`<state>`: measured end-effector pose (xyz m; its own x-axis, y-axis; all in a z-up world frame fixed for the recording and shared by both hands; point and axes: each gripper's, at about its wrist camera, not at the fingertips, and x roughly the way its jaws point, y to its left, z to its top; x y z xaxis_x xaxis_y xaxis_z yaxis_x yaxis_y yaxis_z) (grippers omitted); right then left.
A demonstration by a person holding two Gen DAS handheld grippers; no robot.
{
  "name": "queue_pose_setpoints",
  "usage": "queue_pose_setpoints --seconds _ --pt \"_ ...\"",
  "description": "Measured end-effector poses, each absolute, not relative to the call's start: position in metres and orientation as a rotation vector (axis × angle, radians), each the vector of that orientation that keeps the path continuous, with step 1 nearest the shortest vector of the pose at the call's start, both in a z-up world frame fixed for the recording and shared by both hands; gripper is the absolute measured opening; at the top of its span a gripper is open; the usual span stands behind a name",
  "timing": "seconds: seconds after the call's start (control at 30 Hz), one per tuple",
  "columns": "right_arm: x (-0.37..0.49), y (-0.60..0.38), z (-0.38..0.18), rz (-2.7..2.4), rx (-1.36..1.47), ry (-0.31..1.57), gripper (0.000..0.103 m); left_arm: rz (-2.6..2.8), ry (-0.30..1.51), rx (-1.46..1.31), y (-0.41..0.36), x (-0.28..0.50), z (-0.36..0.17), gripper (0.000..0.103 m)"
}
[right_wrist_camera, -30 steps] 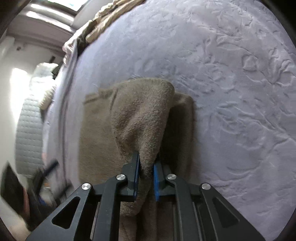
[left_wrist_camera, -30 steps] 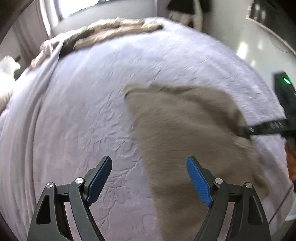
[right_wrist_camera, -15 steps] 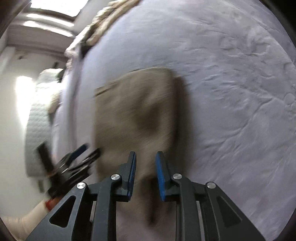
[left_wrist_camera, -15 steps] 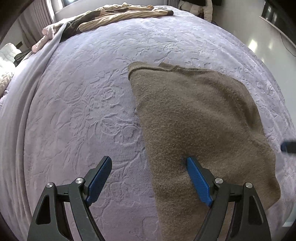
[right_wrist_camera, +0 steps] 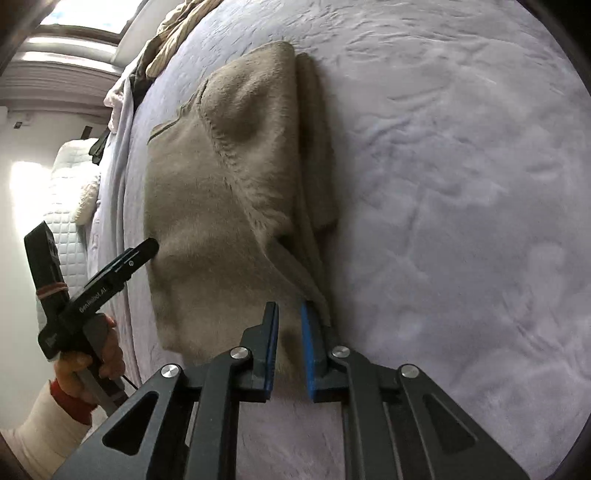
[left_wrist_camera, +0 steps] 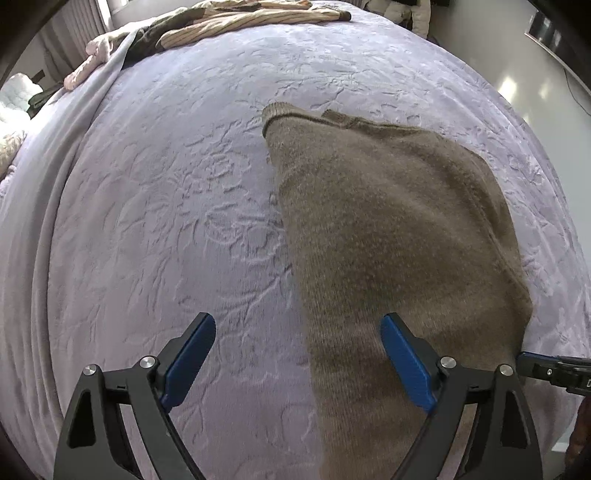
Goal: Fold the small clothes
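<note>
left gripper [left_wrist_camera: 297, 360] is hovering wide open over the brown sweater [left_wrist_camera: 388, 236] on the bedspread [left_wrist_camera: 166, 206]; right gripper [right_wrist_camera: 289, 347], slightly parted and holding nothing, is sitting at the folded edge, likely lining up the next fold.

Tan knit garment [left_wrist_camera: 388, 221] — lilac embossed-floral bedspread [left_wrist_camera: 166, 206]

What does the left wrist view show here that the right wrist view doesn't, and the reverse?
Left wrist only: the left claw wide open, its right finger over the brown garment.

Right wrist only: the right claw slightly open with nothing between its pads, the garment's flap folded over, and the hand holding the left tool.

Both: the garment, lavender bedspread, far clothes pile.
</note>
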<state>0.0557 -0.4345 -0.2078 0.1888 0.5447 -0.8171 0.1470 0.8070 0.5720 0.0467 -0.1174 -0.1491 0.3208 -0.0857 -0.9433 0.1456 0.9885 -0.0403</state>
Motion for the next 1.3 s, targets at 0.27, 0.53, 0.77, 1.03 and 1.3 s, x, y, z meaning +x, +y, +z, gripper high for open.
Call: queue_pose_setpoints --seconds 0.27,0.53,0.77,1.03,1.3 --pt "0.047 -0.437 -0.205 0.274 0.643 1.384 0.016 -0.14 1.304 0.08 -0.114 0.021 -0.146 0.092" --pt "0.037 -0.437 -0.196 0.232 0.628 1.404 0.016 -0.135 1.356 0.053 -0.108 0.0 -0.143 0.092" --pt "0.028 -0.437 -0.191 0.187 0.59 1.432 0.02 -0.133 1.377 0.018 -0.104 -0.006 -0.139 0.092" --pt "0.029 -0.433 -0.182 0.167 0.581 1.412 0.052 -0.141 1.361 0.04 -0.108 -0.006 -0.135 0.103" --pt "0.035 -0.43 -0.182 0.177 0.562 1.423 0.062 -0.145 1.379 0.026 -0.107 -0.006 -0.136 0.103"
